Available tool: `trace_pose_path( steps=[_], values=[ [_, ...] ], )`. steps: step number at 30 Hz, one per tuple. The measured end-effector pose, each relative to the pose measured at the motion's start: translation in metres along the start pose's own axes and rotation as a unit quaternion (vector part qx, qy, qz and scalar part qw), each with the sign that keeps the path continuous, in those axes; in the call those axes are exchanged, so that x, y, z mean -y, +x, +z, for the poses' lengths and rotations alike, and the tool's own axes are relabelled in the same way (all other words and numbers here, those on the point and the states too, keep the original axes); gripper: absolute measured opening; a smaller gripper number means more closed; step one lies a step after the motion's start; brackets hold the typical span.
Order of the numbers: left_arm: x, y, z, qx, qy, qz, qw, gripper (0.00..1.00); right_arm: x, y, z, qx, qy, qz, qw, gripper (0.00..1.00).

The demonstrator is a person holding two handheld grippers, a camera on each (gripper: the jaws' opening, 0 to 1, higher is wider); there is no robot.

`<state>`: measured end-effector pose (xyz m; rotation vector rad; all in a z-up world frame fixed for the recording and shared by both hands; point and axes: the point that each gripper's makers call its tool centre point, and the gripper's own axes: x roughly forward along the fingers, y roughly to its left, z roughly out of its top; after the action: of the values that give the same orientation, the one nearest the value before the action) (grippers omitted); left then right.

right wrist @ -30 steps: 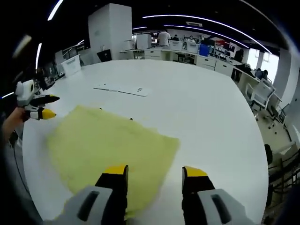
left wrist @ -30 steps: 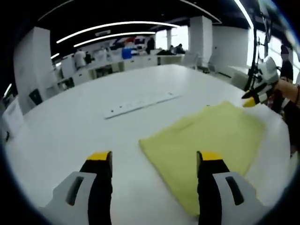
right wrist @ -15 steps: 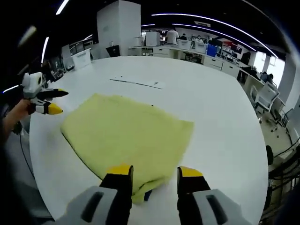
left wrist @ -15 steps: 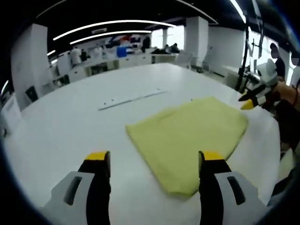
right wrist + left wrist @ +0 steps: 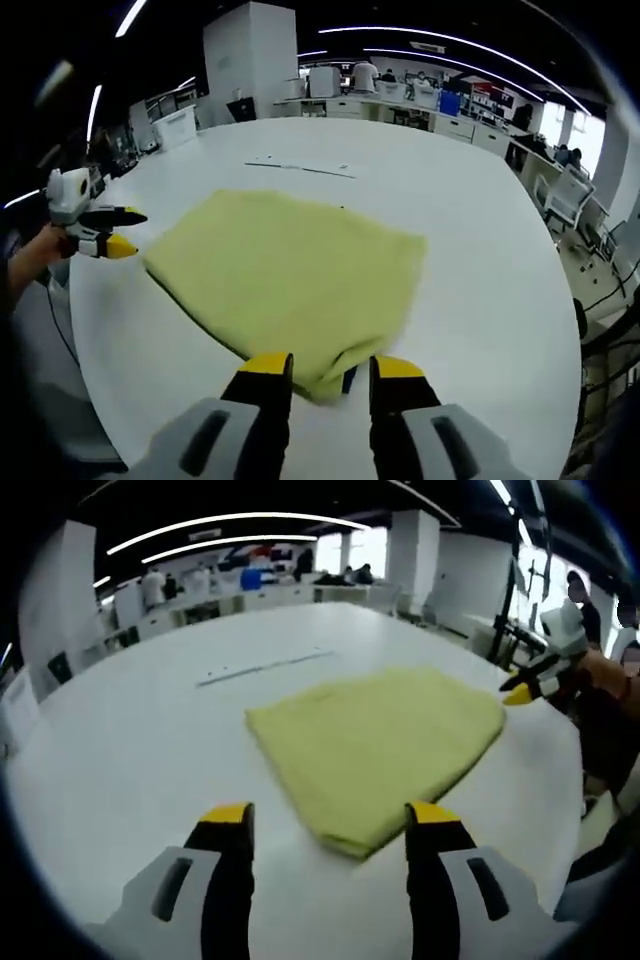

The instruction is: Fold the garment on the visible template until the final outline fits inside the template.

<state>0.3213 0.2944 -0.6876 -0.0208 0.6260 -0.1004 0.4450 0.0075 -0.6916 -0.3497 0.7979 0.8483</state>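
Folded yellow garment (image 5: 380, 742) lies flat on white table (image 5: 130, 750)

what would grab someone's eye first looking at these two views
The folded yellow garment lying flat on the big white table, the one patch of colour there. Next, the right gripper at its near corner with yellow-tipped jaws apart, and the left gripper hanging off the cloth's far edge.

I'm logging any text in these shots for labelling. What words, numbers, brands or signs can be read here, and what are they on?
None can be read.
White strip on the table beyond the yellow garment: dark marks, too small and blurred to read.
Background screens and panels: colours, no legible words.
Grippers: no visible lettering.
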Motion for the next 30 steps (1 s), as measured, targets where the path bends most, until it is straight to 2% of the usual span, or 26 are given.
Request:
trace_pose_path(
  steps=[6, 10, 15, 21, 30],
  values=[
    [0.004, 0.0, -0.012, -0.006, -0.01, 0.004, 0.9999, 0.47, -0.007, -0.001, -0.006, 0.007, 0.004, -0.009, 0.9999, 0.23],
    [0.006, 0.0, -0.023, -0.01, -0.033, 0.007, 0.9994, 0.42, -0.011, -0.001, -0.015, 0.003, 0.004, -0.012, 0.9999, 0.21],
    [0.009, 0.0, -0.031, -0.016, -0.043, 0.009, 0.9989, 0.36, -0.006, 0.0, -0.017, 0.011, 0.017, -0.025, 0.9995, 0.14],
    [0.013, 0.001, -0.037, -0.02, -0.051, 0.008, 0.9985, 0.31, -0.007, 0.003, -0.019, 0.012, 0.031, -0.03, 0.999, 0.12],
    [0.013, 0.002, -0.043, -0.025, -0.069, 0.011, 0.9972, 0.22, -0.008, 0.009, -0.025, 0.003, 0.031, -0.036, 0.9989, 0.02]
  ],
)
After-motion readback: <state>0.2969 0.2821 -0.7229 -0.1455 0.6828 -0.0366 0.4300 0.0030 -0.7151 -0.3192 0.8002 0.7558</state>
